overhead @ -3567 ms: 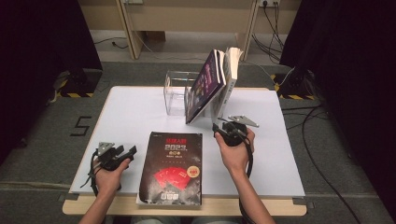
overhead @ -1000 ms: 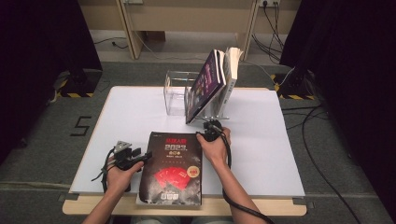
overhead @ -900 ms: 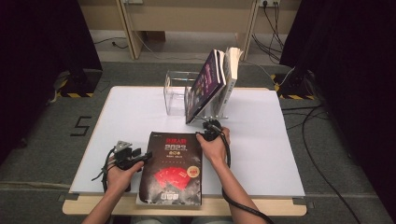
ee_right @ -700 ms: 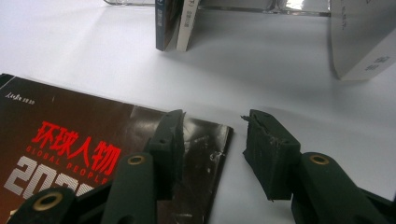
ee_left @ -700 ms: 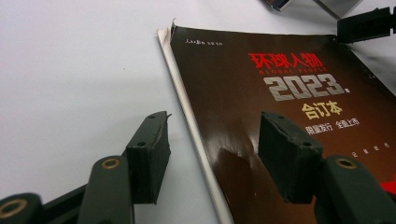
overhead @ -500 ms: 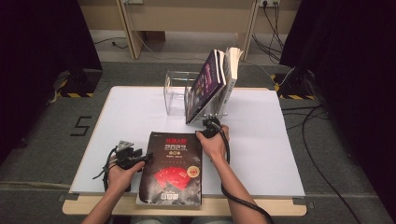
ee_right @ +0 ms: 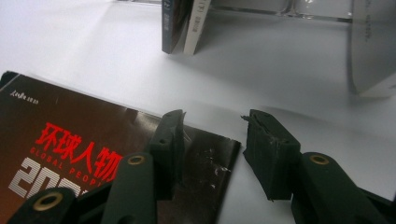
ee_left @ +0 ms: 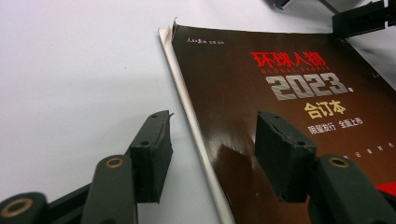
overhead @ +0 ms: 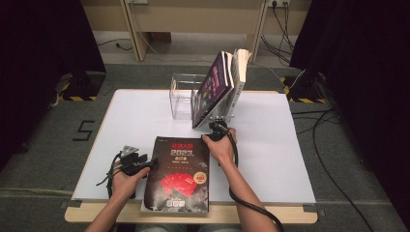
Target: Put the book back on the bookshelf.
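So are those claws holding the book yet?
No. Both sets of jaws are open: the left gripper straddles the magazine spine edge, the right gripper its top corner.

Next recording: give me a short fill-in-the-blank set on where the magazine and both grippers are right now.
1. The dark magazine lies ___ on the white table.
2. The left gripper has its jaws open astride the magazine's ___ edge.
3. The right gripper is open at the magazine's far right ___.
4. The upright books lean beside a ___ plastic holder.

Missing words: flat; left; corner; clear
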A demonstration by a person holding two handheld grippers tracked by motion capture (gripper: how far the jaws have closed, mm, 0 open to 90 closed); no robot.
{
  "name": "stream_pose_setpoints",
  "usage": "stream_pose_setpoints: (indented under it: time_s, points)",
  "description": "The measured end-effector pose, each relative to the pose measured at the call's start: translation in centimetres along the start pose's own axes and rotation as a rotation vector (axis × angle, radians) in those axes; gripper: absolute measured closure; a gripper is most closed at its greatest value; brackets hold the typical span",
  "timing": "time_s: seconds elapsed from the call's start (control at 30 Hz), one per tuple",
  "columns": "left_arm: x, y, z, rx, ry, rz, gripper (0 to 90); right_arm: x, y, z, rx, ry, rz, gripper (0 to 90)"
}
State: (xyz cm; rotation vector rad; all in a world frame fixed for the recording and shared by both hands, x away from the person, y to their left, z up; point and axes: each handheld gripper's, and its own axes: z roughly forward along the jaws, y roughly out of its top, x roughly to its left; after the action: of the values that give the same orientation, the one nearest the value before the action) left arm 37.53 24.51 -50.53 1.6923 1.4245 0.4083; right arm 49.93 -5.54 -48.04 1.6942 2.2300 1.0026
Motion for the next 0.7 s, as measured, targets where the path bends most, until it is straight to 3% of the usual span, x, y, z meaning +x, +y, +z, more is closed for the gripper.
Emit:
stream_pose_setpoints:
  time_s: [0.17,0.2,0.4,0.7]
  points:
    - [-0.01,0.00,0.01,0.000,0.000,0.001,45.2,0.18,0.07,0.10,0.013,0.012,-0.025,57.0]
    - [-0.01,0.00,0.01,0.000,0.001,0.001,45.2,0.16,0.06,0.14,0.013,0.007,-0.048,57.2]
    - [-0.08,-0.01,0.03,0.001,0.002,0.003,45.9,0.13,0.03,0.17,0.016,-0.007,-0.068,61.9]
    - [-0.10,-0.01,0.09,0.004,-0.010,0.010,50.1,0.03,0.00,0.09,0.023,0.002,-0.044,65.8]
